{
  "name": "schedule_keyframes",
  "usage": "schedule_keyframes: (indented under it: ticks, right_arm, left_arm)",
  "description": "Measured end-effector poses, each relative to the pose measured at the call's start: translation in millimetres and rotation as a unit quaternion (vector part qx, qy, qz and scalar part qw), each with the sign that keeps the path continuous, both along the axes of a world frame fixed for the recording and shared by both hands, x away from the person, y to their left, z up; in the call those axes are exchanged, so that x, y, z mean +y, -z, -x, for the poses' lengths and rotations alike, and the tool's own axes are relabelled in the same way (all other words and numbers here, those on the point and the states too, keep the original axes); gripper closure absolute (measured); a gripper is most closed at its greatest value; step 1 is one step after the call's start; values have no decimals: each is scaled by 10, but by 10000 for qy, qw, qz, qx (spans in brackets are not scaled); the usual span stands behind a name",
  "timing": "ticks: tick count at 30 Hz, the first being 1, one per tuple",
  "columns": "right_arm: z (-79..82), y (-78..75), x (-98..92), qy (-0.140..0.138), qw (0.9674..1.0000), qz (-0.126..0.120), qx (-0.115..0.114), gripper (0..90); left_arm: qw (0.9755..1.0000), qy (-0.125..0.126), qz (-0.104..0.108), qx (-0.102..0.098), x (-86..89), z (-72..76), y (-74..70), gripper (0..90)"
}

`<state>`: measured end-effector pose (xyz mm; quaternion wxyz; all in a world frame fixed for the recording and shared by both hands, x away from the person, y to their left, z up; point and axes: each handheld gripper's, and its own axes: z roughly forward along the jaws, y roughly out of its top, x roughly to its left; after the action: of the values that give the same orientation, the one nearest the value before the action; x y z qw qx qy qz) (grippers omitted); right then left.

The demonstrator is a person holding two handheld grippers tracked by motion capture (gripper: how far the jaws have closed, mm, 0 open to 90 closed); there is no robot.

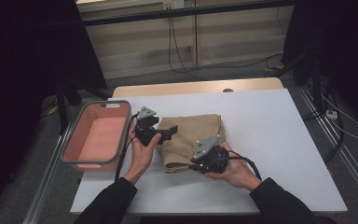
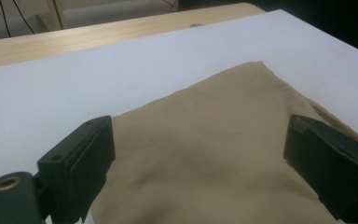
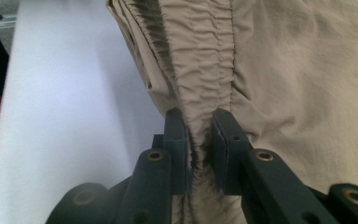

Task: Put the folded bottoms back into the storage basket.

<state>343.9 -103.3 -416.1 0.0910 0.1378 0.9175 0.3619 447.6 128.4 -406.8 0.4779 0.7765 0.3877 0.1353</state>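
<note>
On the table (image 1: 270, 140) the folded cloth (image 1: 193, 133) lies beside the bin (image 1: 121, 135), my right gripper (image 3: 198, 135) clamped on its gathered band, my left gripper (image 2: 196, 154) spread over it, so 1 pinch could unfold it when lifted.

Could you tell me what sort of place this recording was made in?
Probably a lab or workshop set up for recording. A white-topped table holds only folded tan cloth and a pink bin, with loose cables on the floor behind and dark curtains at the sides.
</note>
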Motion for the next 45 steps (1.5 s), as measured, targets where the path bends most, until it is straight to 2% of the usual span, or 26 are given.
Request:
schedule_keyframes:
  ticks: [2, 4, 5, 7, 11, 12, 16, 17, 18, 19, 20, 21, 23, 24, 25, 28, 30, 31, 34, 38, 39, 42, 43, 45]
  right_arm:
    - [23, -6, -2, -20, 10000, -39, 35, 777]
    - [36, -9, -5, -20, 9999, -92, 62, 777]
    - [72, -19, 0, -47, 10000, -79, 27, 777]
    - [89, -18, -4, -66, 9999, -86, 32, 777]
    - [104, -8, -17, -50, 9999, -118, 45, 777]
    - [125, -2, -9, -70, 9999, -88, 52, 777]
    - [144, 10, 11, -116, 9999, -59, 44, 776]
    - [148, 21, 16, -116, 9999, -53, 61, 777]
    - [146, 26, 15, -116, 9999, -61, 73, 776]
    - [145, 29, 16, -115, 9999, -61, 75, 777]
    - [145, 29, 16, -115, 9999, -61, 75, 777]
    - [148, 32, 19, -104, 9999, -52, 97, 776]
    - [147, 34, 21, -114, 9999, -48, 88, 777]
    - [149, 35, 23, -119, 9999, -40, 82, 777]
    - [150, 37, 21, -123, 9999, -46, 84, 776]
    - [143, 39, 19, -138, 9999, -52, 79, 776]
    - [142, 45, 20, -144, 9999, -46, 77, 776]
    - [145, 52, 24, -144, 9999, -34, 75, 776]
    - [142, 60, 30, -167, 9998, -3, 66, 776]
    - [141, 68, 38, -160, 9998, -1, 73, 775]
    - [139, 64, 31, -153, 9998, -24, 80, 775]
    - [141, 62, 31, -158, 9999, -15, 68, 775]
    - [143, 65, 35, -157, 9998, 4, 78, 774]
    - [140, 69, 36, -165, 9998, 0, 89, 774]
  left_arm:
    - [10000, -35, 20, 22, -4, -20, 4, 95]
    - [9998, 50, 92, 145, -8, -76, 23, 93]
    - [9998, 62, -2, 163, -21, -124, 36, 67]
    - [9999, 68, -16, 133, -27, -151, 44, 70]
    - [9996, 3, -107, 260, -46, -269, 83, 82]
    - [9995, -21, -113, 299, -60, -333, 116, 117]
    - [9989, -41, -187, 429, -84, -435, 163, 151]
    - [9986, -44, -158, 506, -95, -459, 176, 195]
    - [9986, -43, -197, 491, -97, -484, 188, 210]
    - [9982, -71, -215, 558, -102, -530, 224, 222]
    - [9982, -71, -215, 558, -102, -530, 224, 238]
    - [9977, -75, -192, 647, -105, -553, 246, 254]
    - [9959, -20, -281, 863, -107, -595, 286, 254]
    - [9956, 11, -303, 881, -113, -602, 302, 259]
    - [9957, -69, -420, 821, -111, -612, 309, 305]
    - [9952, -90, -386, 899, -81, -654, 320, 371]
    - [9947, -206, -500, 876, -41, -682, 329, 392]
    - [9943, -232, -523, 903, -13, -694, 334, 464]
    - [9916, -395, -534, 1106, 52, -733, 373, 477]
    - [9899, -288, -692, 1204, 32, -744, 439, 482]
    - [9884, -261, -733, 1302, 33, -753, 471, 482]
    - [9883, -249, -680, 1343, 39, -749, 495, 503]
    - [9881, -328, -552, 1399, 45, -745, 498, 504]
    - [9882, -310, -574, 1387, 45, -746, 503, 515]
